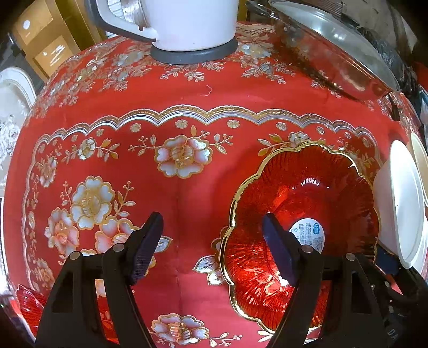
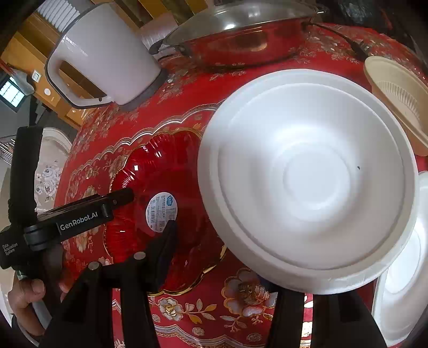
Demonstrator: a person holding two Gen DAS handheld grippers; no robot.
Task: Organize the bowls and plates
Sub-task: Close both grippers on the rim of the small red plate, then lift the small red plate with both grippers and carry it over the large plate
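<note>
The table, covered by a red flowered cloth (image 1: 187, 101), is found only partly sorted. A lidded steel wok (image 2: 240, 34) and a white kettle (image 1: 192, 24) are set at its far side and are judged to be no part of the job. A white foam bowl (image 2: 310, 176) is tilted up on edge at the right, beside the red glass dish (image 1: 302, 198), with a second white bowl (image 2: 401, 294) and a beige plate (image 2: 396, 101) just beyond it. The gold-rimmed dish is laid flat on the cloth, and part of another red dish (image 1: 29, 302) is seen at the near left edge. The left gripper (image 1: 211, 227) is held open and empty over the cloth, one finger above the dish rim and nothing pressed between the pads. On the right gripper (image 2: 224, 262), one finger is hidden behind the foam bowl, so whether the bowl is clamped cannot be told. The step in hand is judged to be the stacking of the white bowls. For the next move, the tilted bowl is to be levelled and nested into its fellow, while the left jaws are to be brought astride the dish rim. A paper label (image 2: 161, 211) is noted at the dish centre.
</note>
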